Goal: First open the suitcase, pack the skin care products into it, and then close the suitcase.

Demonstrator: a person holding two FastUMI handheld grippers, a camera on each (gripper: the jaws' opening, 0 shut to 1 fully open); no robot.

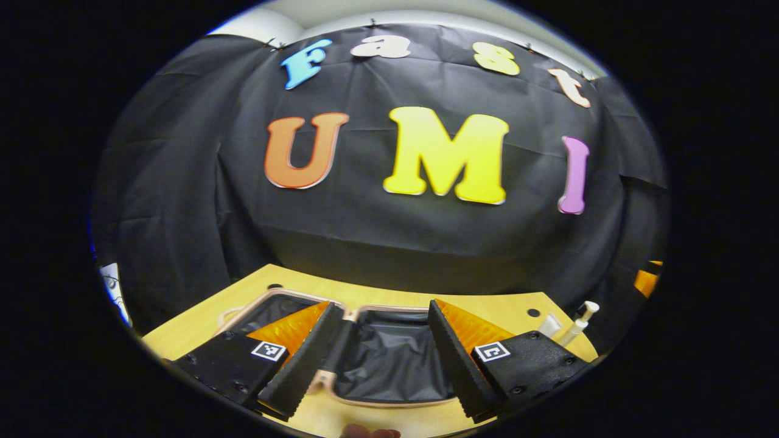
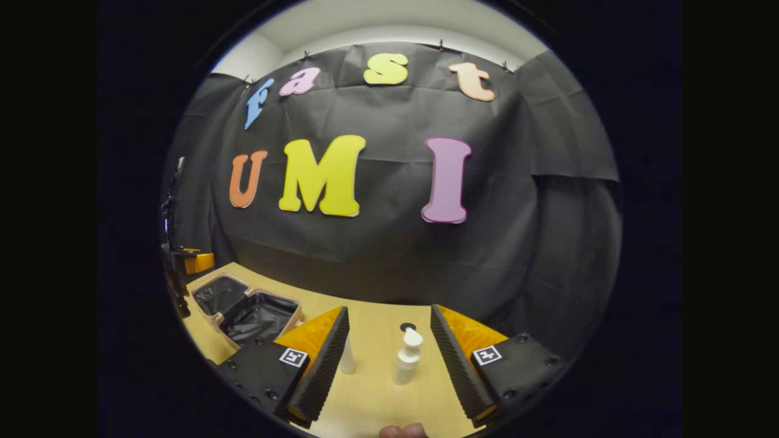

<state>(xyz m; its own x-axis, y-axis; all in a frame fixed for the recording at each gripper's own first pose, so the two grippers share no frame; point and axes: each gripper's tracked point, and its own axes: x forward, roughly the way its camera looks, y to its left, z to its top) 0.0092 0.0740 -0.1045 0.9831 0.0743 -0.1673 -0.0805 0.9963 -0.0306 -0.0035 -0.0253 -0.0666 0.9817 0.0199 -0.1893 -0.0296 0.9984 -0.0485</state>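
The pink-rimmed suitcase with black lining (image 1: 389, 359) lies open flat on the yellow wooden surface (image 1: 201, 331), both halves facing up. The left gripper (image 1: 380, 356) hovers above it, fingers spread wide and holding nothing. The right gripper (image 2: 389, 359) is likewise spread apart and empty; between its fingers a white pump bottle (image 2: 406, 358) stands upright, with a second white bottle (image 2: 347, 360) just beside the left finger.
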